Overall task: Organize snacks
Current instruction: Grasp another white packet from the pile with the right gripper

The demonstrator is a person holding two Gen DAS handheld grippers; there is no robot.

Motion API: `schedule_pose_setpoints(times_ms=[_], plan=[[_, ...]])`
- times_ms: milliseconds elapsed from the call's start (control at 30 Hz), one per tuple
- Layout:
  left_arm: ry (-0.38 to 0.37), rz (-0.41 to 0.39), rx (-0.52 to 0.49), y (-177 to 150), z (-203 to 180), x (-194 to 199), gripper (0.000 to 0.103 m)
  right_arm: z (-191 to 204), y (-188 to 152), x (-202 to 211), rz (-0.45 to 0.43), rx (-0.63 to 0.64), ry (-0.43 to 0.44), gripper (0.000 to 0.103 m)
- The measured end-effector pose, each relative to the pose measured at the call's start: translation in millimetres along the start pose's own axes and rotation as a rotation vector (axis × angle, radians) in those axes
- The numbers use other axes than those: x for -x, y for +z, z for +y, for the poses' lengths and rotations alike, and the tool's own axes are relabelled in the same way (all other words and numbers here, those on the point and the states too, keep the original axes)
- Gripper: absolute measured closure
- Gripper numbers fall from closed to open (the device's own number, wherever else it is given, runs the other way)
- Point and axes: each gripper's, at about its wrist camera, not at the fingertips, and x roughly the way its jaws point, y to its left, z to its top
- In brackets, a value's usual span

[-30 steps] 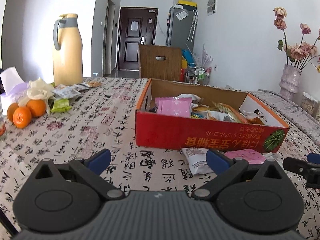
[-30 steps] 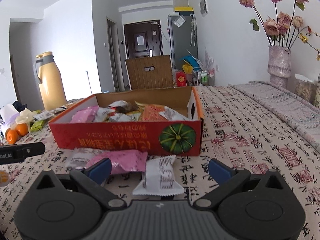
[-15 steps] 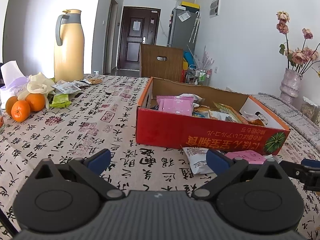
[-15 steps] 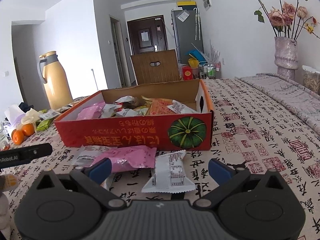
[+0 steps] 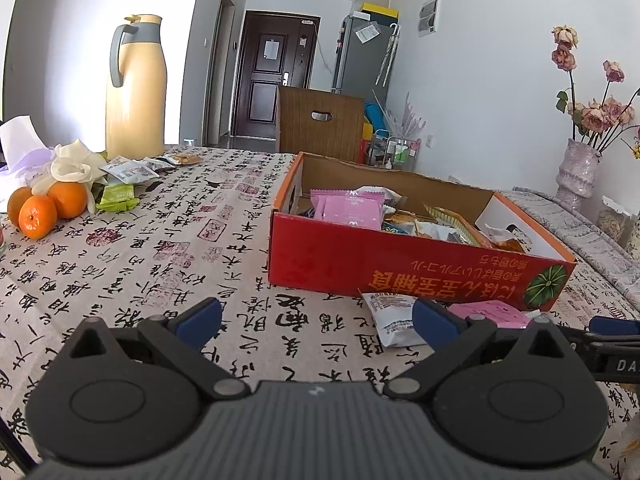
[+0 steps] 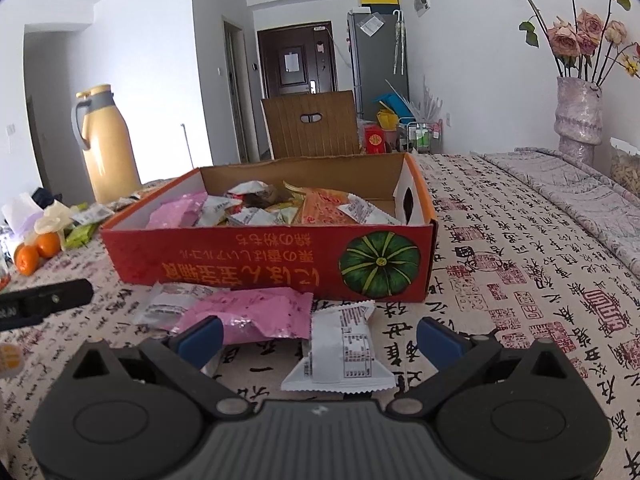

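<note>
A table [image 6: 520, 280] under a calligraphy-print cloth fills a bright room. The right gripper [image 6: 318, 334] is spread wide, empty, straddling a white packet [image 6: 340, 350]; a pink packet [image 6: 256, 314] lies at ten o'clock, the red box [image 6: 272, 264] at twelve. The left gripper [image 5: 316, 314], also spread and empty, hovers apart. The pink packet's edge seemingly touches the white one, so closing could drag both.

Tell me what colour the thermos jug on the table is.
The thermos jug is pale yellow with a grey handle and collar, clearest in the left wrist view.
</note>
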Motion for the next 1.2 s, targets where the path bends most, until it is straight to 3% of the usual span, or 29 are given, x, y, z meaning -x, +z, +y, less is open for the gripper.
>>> schedule_pose_setpoints(times_ms=[133,267,400,467,533,900,1200], plan=[[0.0,0.005,0.001,0.0,0.2,-0.6,0.0,-2.0,1.7,-8.3,0.02,0.006,-0.029,0.003],[0.0,0.006,0.003,0.0,0.3,-0.8,0.0,-5.4,3.0,-16.4,0.057,0.011,-0.025,0.022],[0.001,0.006,0.002,0.1,0.2,-1.0,0.0,-1.7,0.4,-19.2,0.082,0.039,-0.003,0.029],[0.001,0.008,0.002,-0.3,0.4,-1.3,0.0,-1.1,-0.6,-22.8,0.1,0.045,0.002,0.047],[0.002,0.006,0.004,-0.6,0.5,-1.0,0.0,-2.4,-1.6,-27.3,0.122,0.035,-0.001,0.053],[0.008,0.01,-0.004,-1.4,-1.7,-1.3,0.0,-3.9,-4.1,-26.5,0.092,0.026,-0.027,0.063],[0.04,0.032,-0.027,-3.0,-6.9,-5.3,0.0,-7.2,-8.1,-0.4,0.001,0.015,-0.042,0.064]])
